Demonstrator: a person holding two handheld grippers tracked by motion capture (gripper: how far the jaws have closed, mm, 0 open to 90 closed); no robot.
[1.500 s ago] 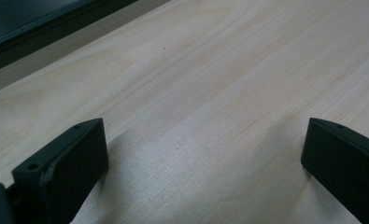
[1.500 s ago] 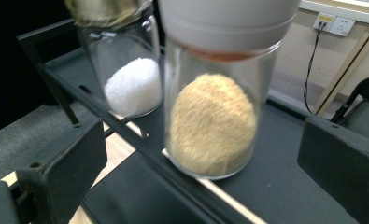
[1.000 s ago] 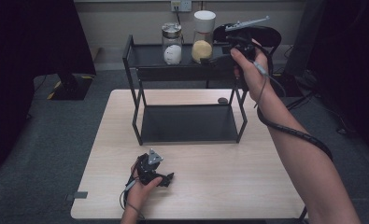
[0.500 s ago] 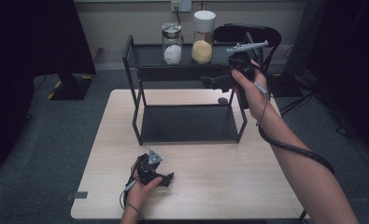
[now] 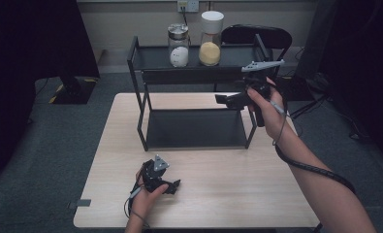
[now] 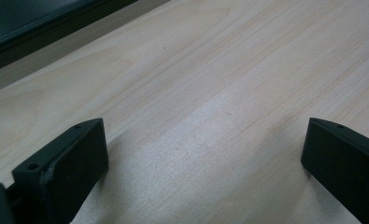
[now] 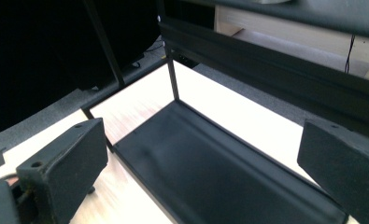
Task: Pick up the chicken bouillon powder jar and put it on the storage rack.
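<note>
step: likely between grasps | right hand-held gripper (image 5: 226,100) spread, empty, at rack (image 5: 194,127) | left hand-held gripper (image 5: 172,185) spread, resting on counter (image 5: 237,189) | next: probably reach a jar (image 5: 178,46)

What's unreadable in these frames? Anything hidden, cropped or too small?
- Jar with white contents, high view: too small to tell what is inside or read its label.
- Jar with yellow contents, high view: contents too small to identify.
- Chair, high view: mostly hidden behind the black rack.
- Rack's top shelf, right gripper view: cut off by the upper edge.
- Left gripper, high view: jaws too small; the left gripper view shows them apart.
</note>
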